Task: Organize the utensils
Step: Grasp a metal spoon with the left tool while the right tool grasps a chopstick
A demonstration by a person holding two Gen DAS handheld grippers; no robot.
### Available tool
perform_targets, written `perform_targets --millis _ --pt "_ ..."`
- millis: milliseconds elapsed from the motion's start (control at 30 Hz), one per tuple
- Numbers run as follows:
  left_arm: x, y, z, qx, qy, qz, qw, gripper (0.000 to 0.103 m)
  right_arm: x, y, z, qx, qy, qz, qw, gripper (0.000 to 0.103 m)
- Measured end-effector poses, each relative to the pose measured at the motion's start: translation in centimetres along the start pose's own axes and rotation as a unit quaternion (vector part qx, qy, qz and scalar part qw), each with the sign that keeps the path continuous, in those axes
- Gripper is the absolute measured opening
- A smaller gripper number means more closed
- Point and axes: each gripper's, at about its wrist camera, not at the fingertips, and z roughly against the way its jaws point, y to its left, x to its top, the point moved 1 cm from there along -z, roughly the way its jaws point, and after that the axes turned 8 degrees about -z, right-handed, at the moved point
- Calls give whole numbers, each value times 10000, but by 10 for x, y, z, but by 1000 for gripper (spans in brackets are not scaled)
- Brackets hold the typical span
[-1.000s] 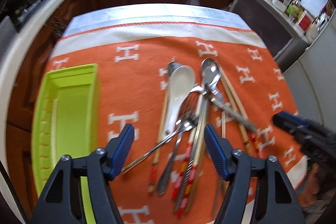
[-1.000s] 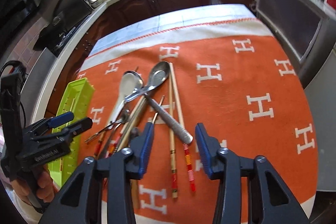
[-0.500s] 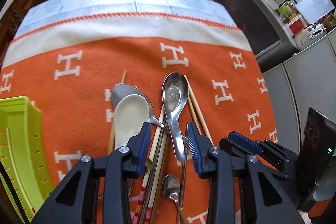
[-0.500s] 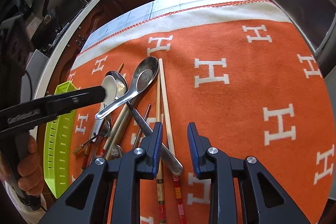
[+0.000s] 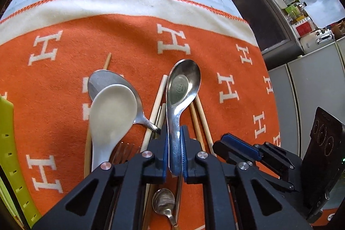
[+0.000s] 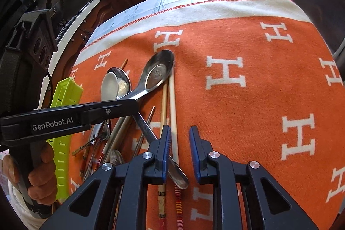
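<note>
Your left gripper [image 5: 174, 152] is clamped on the handle of the metal soup spoon [image 5: 182, 87], whose bowl lies ahead on the orange cloth [image 5: 129, 36] among the chopsticks [image 5: 156, 105]. Lift it straight up — the handle crosses other utensils. Your right gripper [image 6: 179, 150] hangs slightly parted, holding nothing — keep it clear. The green tray [image 6: 64, 100] waits left.

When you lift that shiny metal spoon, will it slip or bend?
The metal soup spoon looks stiff, so it probably won't bend. Its polished handle sits between the left gripper pads, so it might slide or swivel a little. Its wide bowl sticks out far beyond the grip, so that end will likely droop.
</note>
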Motion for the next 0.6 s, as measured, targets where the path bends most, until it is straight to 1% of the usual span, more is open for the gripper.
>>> perform_targets --millis 67,100,167,267,400,433,500,600 --pt "0 0 6 69 -147 25 9999 4 2 4 -3 -28 24 87 10000 19" --pt "0 0 10 67 -228 47 9997 1 1 5 -2 -36 30 119 9999 19" --pt "1 0 18 104 -353 71 9993 1 2 11 -6 -99 71 242 9996 17" --pt "-2 -1 31 279 -564 50 9980 1 2 19 -14 -225 166 400 9988 13" --pt "-8 1 50 486 -818 49 9954 1 2 26 -17 -344 122 572 9977 12" --pt "-10 1 55 518 -873 58 9948 1 2 28 -19 -453 117 656 9967 11" --pt "-17 2 69 658 -1019 44 9926 1 1 30 -19 -511 112 796 9955 11" --pt "-31 7 94 950 -1239 51 9877 1 -5 39 -20 -757 67 1180 9901 8"
